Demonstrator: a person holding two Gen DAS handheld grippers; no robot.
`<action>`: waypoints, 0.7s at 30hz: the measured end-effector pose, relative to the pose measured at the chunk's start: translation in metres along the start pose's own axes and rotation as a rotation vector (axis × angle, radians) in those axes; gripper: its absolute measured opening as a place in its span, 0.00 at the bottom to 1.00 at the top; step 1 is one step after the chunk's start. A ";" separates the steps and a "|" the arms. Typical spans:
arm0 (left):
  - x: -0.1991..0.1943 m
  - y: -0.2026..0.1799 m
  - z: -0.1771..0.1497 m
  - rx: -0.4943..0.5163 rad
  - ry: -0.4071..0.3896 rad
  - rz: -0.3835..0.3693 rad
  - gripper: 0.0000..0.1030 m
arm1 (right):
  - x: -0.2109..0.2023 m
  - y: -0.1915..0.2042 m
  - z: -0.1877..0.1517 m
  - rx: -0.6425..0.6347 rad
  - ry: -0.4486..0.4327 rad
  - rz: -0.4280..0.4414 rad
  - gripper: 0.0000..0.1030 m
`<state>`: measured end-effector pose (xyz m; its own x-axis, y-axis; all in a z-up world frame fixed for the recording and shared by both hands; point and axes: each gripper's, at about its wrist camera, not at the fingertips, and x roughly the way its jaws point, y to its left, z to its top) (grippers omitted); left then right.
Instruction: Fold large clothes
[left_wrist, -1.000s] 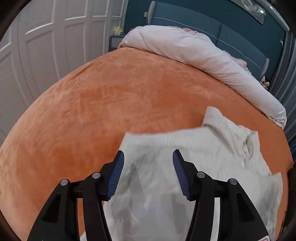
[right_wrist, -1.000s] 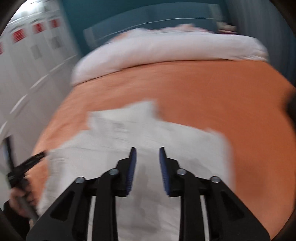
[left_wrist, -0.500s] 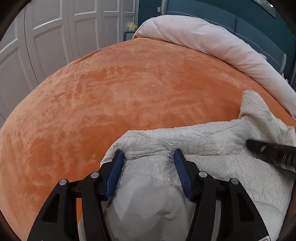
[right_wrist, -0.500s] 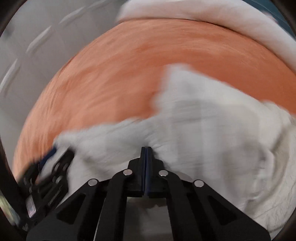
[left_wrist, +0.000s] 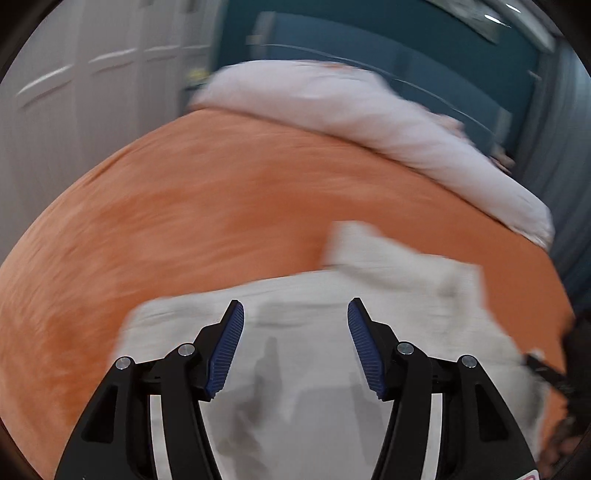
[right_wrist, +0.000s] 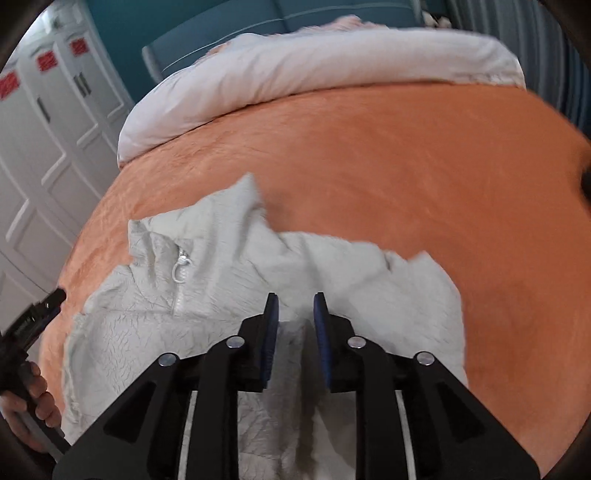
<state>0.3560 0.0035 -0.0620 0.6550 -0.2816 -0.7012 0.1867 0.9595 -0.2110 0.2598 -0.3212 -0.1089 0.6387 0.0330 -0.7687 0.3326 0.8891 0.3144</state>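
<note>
**Orange bed, jacket half-folded, both tongs free**

Orange bedspread (right_wrist: 406, 155) fills both views, pale rolled duvet (right_wrist: 314, 70) at the head end, white wardrobe doors (right_wrist: 40, 147) to one side. White crinkled jacket (right_wrist: 229, 266) lies on the near part of the bed, zipper and collar visible, one flap bunched over the middle. Fold looks started, not finished.

Left tongs (left_wrist: 295, 343) stand moderately wide above the jacket's near edge, nothing between the pads. Right tongs (right_wrist: 295, 328) are narrow and opening; fabric sits below the gap, not pinched as far as the view shows. Left-wrist view is motion-blurred, so contact is hard to confirm there.

Risks from here:
- Right gap too narrow, may catch only the top layer, so the fold drags unevenly.
- Bunched flap may get trapped under the next fold, leaving a lump.
- Plush bedspread may grip the fabric, so the jacket skews when pulled.
</note>
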 end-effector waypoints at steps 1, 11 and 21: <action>0.002 -0.018 0.004 0.022 0.005 -0.032 0.55 | 0.002 -0.006 0.003 0.023 0.003 0.005 0.23; 0.134 -0.185 -0.017 0.312 0.233 0.009 0.45 | 0.066 -0.021 0.021 -0.026 0.131 -0.107 0.00; 0.142 -0.148 -0.026 0.184 0.131 0.037 0.36 | 0.046 -0.056 0.008 0.038 0.096 -0.090 0.04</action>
<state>0.4025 -0.1791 -0.1477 0.5656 -0.2330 -0.7911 0.3028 0.9509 -0.0637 0.2762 -0.3736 -0.1572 0.5367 -0.0012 -0.8438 0.4124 0.8728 0.2611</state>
